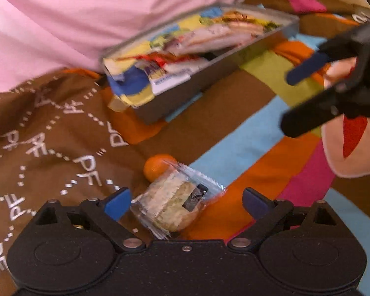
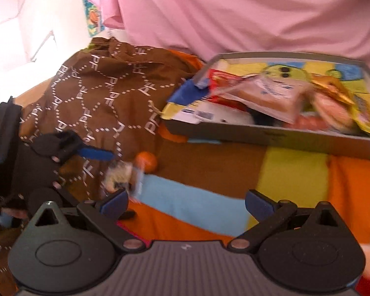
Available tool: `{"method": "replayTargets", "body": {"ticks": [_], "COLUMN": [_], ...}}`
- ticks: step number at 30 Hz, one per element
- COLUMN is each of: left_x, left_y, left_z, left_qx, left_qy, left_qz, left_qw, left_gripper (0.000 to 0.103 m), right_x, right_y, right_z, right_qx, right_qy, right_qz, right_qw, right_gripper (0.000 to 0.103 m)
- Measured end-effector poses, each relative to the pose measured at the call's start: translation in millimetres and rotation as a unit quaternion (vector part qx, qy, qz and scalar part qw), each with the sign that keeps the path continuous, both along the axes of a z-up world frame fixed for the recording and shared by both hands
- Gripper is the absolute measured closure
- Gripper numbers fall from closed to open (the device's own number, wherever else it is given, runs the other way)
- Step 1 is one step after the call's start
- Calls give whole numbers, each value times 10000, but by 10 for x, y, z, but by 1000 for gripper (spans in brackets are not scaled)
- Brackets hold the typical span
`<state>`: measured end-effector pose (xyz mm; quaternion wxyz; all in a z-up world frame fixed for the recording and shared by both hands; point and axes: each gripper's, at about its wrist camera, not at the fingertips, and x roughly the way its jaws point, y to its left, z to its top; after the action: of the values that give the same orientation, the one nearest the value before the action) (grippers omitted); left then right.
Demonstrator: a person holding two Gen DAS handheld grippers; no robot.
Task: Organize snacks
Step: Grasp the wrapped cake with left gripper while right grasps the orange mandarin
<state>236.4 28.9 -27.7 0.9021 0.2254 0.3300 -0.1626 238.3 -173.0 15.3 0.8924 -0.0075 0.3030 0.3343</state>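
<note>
A clear-wrapped pastry (image 1: 175,204) lies on the striped blanket between the fingers of my left gripper (image 1: 187,203), which is open around it. A small mandarin (image 1: 157,166) sits just beyond the pastry, touching it. Farther back stands a grey box (image 1: 160,108) full of colourful snack packets, one hanging over its near corner. My right gripper (image 1: 288,102) hovers open at the right, level with the box. In the right wrist view my right gripper (image 2: 186,204) is open and empty over the blanket, with the box (image 2: 271,138) ahead right and the pastry (image 2: 122,175) and mandarin (image 2: 146,161) ahead left.
A brown cloth printed with white letters (image 1: 49,135) is bunched at the left of the pastry. Pink fabric (image 1: 86,19) rises behind the box. A peach and red soft shape (image 1: 345,148) lies at the right. The blanket (image 2: 197,204) is a soft, uneven surface.
</note>
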Motion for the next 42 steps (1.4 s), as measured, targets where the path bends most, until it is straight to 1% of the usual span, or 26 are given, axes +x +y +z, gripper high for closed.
{"method": "replayTargets", "body": {"ticks": [2, 3, 6, 8, 10, 11, 12, 15, 18, 19, 21, 23, 24, 28, 32, 34, 37, 39, 41, 42], "left_x": [73, 104, 163, 157, 136, 129, 139, 103, 43, 36, -14, -58, -73, -122, -161, -182, -186, -192, -204, -204], "left_y": [32, 49, 118, 161, 204, 228, 250, 331, 403, 437, 523, 615, 654, 740, 774, 777, 780, 779, 778, 779], "left_z": [-39, -47, -29, -2, 23, 34, 37, 40, 41, 50, 78, 81, 78, 63, 63, 62, 62, 63, 66, 65], "left_qx": [-28, -105, -489, -712, -889, -979, -1052, -1247, -1456, -1542, -1786, -2009, -2105, -2349, -2423, -2448, -2467, -2447, -2449, -2443], "left_qy": [140, 230, 342, 349, 338, 353, 384, 406, 493, 568, 698, 772, 781, 745, 719, 697, 684, 684, 682, 676], "left_qz": [196, 319, 602, 693, 679, 664, 674, 771, 1015, 1187, 1519, 1744, 1792, 1888, 1917, 1932, 1944, 1930, 1933, 1933], "left_qw": [9997, 9992, 9964, 9944, 9931, 9924, 9914, 9884, 9829, 9792, 9696, 9609, 9579, 9506, 9483, 9476, 9469, 9477, 9476, 9478], "left_gripper": [6, 6, 7, 13, 29, 33, 43, 48, 57, 59, 69, 69, 69, 71, 71, 71, 71, 71, 72, 72], "right_x": [64, 94, 173, 239, 290, 308, 325, 380, 420, 425, 426, 414, 406, 417, 424, 429, 425, 445, 480, 496], "right_y": [94, 142, 273, 354, 421, 443, 456, 469, 492, 508, 558, 645, 694, 877, 985, 1023, 1085, 1130, 1167, 1177], "right_z": [9, 13, 24, 15, 7, 9, 7, -6, -15, -18, -29, -55, -75, -185, -268, -278, -288, -298, -322, -333], "right_qx": [36, 48, 105, 128, 166, 180, 200, 279, 281, 253, 181, 27, -77, -462, -750, -796, -837, -887, -889, -874], "right_qy": [-19, -43, -94, -54, -34, -45, -58, 14, 80, 66, 3, -146, -255, -492, -610, -626, -687, -687, -649, -614], "right_qz": [129, 198, 340, 372, 400, 393, 376, 300, 231, 220, 248, 301, 317, 381, 584, 676, 839, 922, 954, 941], "right_qw": [9999, 9998, 9993, 9992, 9991, 9991, 9991, 9992, 9993, 9994, 9995, 9994, 9991, 9970, 9936, 9926, 9906, 9894, 9893, 9898], "right_gripper": [0, 0, 0, 0, 0, 0, 0, 0, 1, 1, 1, 3, 4, 10, 18, 20, 26, 30, 41, 43]}}
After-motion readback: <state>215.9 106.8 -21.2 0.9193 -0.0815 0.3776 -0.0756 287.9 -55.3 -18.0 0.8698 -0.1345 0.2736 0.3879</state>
